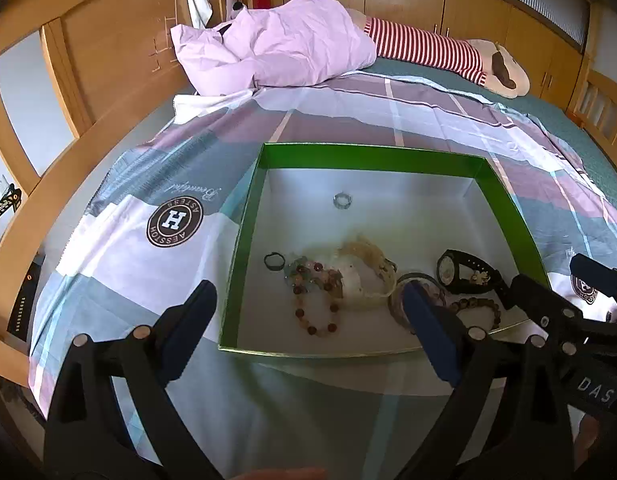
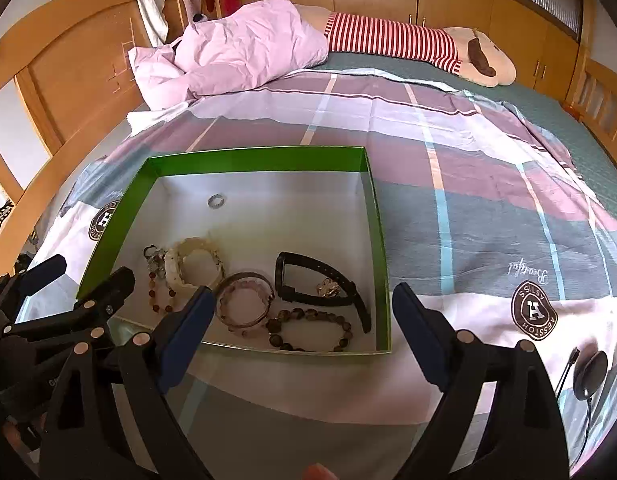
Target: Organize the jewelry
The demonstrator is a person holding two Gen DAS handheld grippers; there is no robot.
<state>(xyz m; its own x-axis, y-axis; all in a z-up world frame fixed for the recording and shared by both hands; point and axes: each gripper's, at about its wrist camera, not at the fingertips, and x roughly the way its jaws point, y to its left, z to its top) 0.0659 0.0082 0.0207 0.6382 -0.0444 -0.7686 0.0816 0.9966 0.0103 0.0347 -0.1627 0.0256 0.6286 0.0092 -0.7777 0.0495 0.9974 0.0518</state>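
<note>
A green-rimmed box (image 1: pixel 368 158) (image 2: pixel 252 158) with a white floor lies on the bed. It holds a small ring (image 1: pixel 342 200) (image 2: pixel 216 201), a red-bead bracelet (image 1: pixel 316 312) (image 2: pixel 161 294), a cream bracelet (image 1: pixel 368 276) (image 2: pixel 198 264), a pink bangle (image 2: pixel 244 302), a brown-bead bracelet (image 2: pixel 308 330) (image 1: pixel 480 308) and a black watch (image 1: pixel 464 272) (image 2: pixel 320 282). My left gripper (image 1: pixel 308 300) is open and empty, above the box's near edge. My right gripper (image 2: pixel 302 300) is open and empty, over the box's near right part.
The box sits on a plaid sheet (image 2: pixel 468 184) over a bed. A pink duvet (image 1: pixel 276 44) and a striped plush toy (image 1: pixel 440 48) lie at the far end. A wooden headboard (image 1: pixel 100 52) runs along the left. A black round object with a cable (image 2: pixel 588 372) lies at right.
</note>
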